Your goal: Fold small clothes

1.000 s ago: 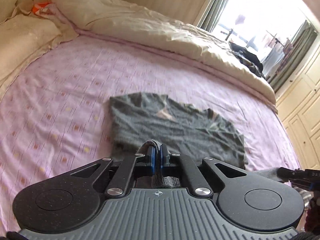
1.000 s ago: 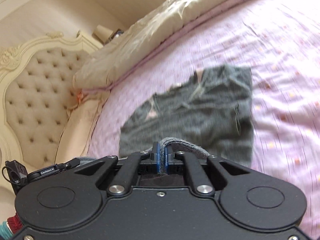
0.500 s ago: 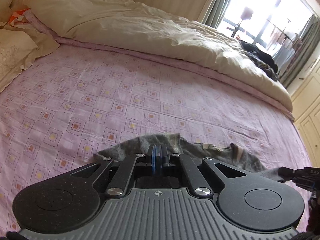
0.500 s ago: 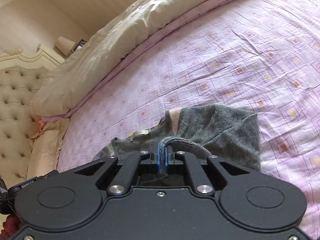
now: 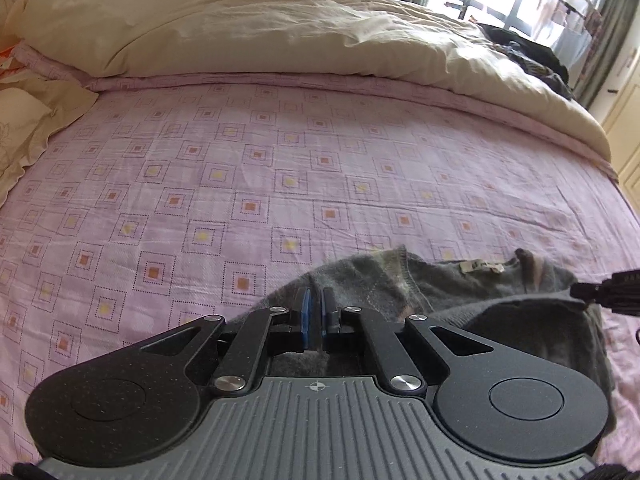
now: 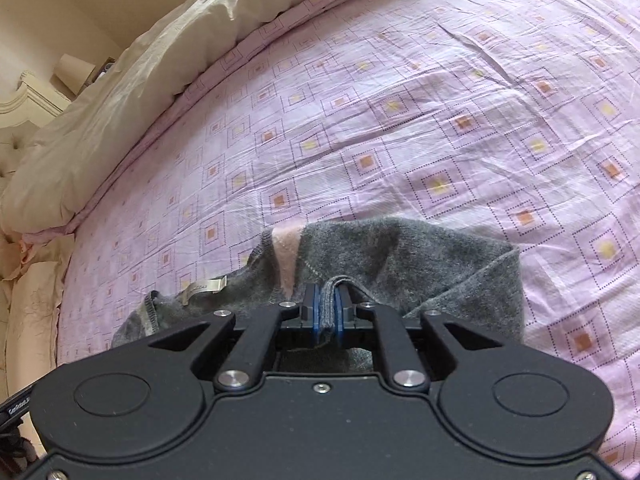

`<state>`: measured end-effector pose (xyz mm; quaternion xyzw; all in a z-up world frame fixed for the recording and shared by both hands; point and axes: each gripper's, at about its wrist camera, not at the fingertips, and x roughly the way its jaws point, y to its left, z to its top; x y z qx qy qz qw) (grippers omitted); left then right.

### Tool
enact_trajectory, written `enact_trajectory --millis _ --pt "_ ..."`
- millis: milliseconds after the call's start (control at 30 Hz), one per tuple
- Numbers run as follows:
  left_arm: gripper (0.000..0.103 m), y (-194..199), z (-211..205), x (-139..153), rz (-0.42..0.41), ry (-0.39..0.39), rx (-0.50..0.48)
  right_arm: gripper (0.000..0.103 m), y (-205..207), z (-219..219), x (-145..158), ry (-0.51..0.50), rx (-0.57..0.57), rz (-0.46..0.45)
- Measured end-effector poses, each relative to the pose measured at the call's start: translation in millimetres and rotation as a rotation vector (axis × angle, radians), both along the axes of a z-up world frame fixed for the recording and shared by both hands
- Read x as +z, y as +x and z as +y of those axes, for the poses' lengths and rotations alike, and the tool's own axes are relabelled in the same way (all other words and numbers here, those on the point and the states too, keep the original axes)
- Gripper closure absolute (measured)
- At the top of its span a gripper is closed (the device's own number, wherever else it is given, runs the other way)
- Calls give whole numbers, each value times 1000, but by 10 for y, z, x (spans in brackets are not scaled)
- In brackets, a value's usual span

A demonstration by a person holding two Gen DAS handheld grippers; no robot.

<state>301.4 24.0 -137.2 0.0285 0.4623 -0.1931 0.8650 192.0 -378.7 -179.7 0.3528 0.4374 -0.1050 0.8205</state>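
Grey knit sweater (image 6: 404,248) lies on the pink patterned bedsheet (image 5: 280,152), bunched directly under and just ahead of both tools, near the bed's near edge. Its long axis runs side to side, from one gripper to the other; the neck label (image 5: 480,267) faces up between them.

Left gripper (image 5: 316,312): jaws almost fully together. Grey knit sits in the slot behind the blue pads, so a thin fold looks pinched; judged, not certain.

Right gripper (image 6: 329,300): jaws have just been opening, now a narrow gap with a folded hem edge standing between the pads, looking loosely touched rather than clamped.

Neither hand is nearer; each sits over its own end of the garment.

Against the earlier frames: the sweater then lay spread flat farther up the bed with both tools clamped on its near hem. Now the folded-over edge meets the neckline end and the garment shows about half its former depth. Next move likely a release.
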Motion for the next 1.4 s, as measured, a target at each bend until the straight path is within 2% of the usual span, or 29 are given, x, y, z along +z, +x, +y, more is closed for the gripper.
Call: enact_trajectory --millis 33,67,100,133,167,267,300,400,533,700,867,967,1033,1100,1200,1400 --pt "97 -39 -27 0 0 8 -18 81 14 -12 -9 -9 -11 1" --pt "95 -87 -44 2 1 8 -32 74 17 -25 -14 -7 -21 -3" --pt "84 -139 -62 -1 3 7 -47 69 16 -42 -10 -8 -35 -9" --pt "78 -189 -86 -2 3 6 -61 55 10 -60 10 -19 -54 -22" --pt "68 -230 -124 -9 2 7 -79 48 -4 -70 39 -32 -70 -39" --pt "64 -371 -208 -17 -4 17 -136 47 -68 -56 157 -56 -91 -73" --pt "61 -407 -231 -24 -3 22 -152 47 -86 -17 212 -80 -74 -82" --pt "54 -512 -314 -75 3 36 -192 37 -139 236 382 -208 46 -100" --pt "52 -598 -397 -176 9 50 -205 36 -214 635 425 -322 222 -83" --pt "52 -643 -478 -312 30 69 -236 36 -298 1143 300 -425 444 -61" --pt "52 -566 -551 -470 23 123 -283 36 -136 1383 127 -494 592 -38" --pt "52 -368 -565 -578 48 149 -251 37 106 1323 -21 -495 581 16" --pt "51 -199 -542 -609 64 126 -210 37 245 1243 -75 -484 544 18" --pt "51 -82 -559 -602 55 116 -191 36 390 1179 -102 -471 510 29" --pt "49 74 -651 -613 36 141 -197 36 576 1094 -113 -465 455 52" --pt "45 281 -703 -684 25 144 -169 36 752 879 -163 -428 374 87"
